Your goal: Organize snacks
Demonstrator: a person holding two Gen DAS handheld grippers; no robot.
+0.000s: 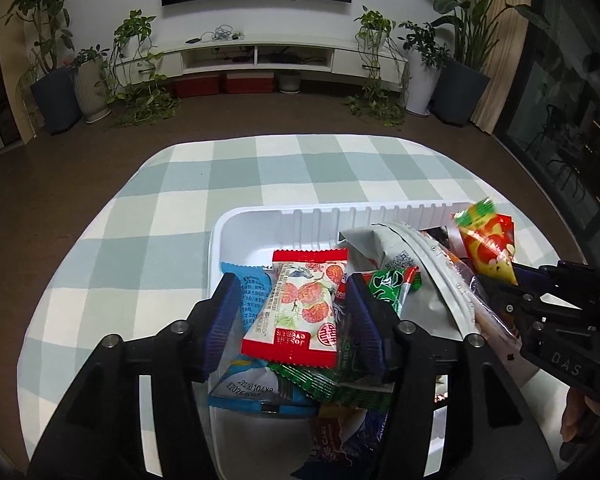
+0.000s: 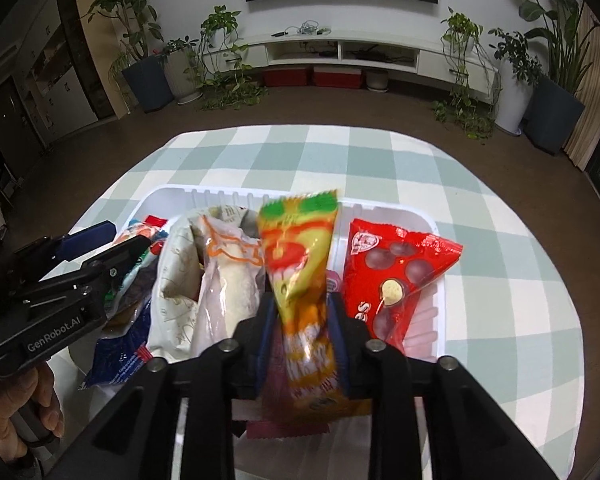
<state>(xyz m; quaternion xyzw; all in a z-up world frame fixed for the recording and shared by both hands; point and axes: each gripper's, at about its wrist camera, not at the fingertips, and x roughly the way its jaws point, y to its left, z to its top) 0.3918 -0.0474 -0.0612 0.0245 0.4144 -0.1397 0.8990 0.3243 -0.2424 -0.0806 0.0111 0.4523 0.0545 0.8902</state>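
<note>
A white tray (image 1: 260, 224) on the checked table holds several snack packets. My left gripper (image 1: 290, 308) is shut on a red-and-white strawberry packet (image 1: 300, 308) and holds it just above the tray's left part, over a blue packet (image 1: 252, 292) and green packets (image 1: 392, 284). My right gripper (image 2: 300, 312) is shut on a yellow-orange packet (image 2: 300, 264), held upright above the tray's middle; it also shows in the left wrist view (image 1: 488, 246). A red chocolate-ball bag (image 2: 392, 276) lies in the right part of the tray (image 2: 428, 216). A grey-white pouch (image 2: 188, 276) lies in the middle.
The tray sits near the front of a round table with a green-and-white checked cloth (image 1: 220, 184). Beyond the table are brown floor, a white TV bench (image 1: 260, 52) and potted plants. The person's hand (image 2: 24, 408) holds the left gripper.
</note>
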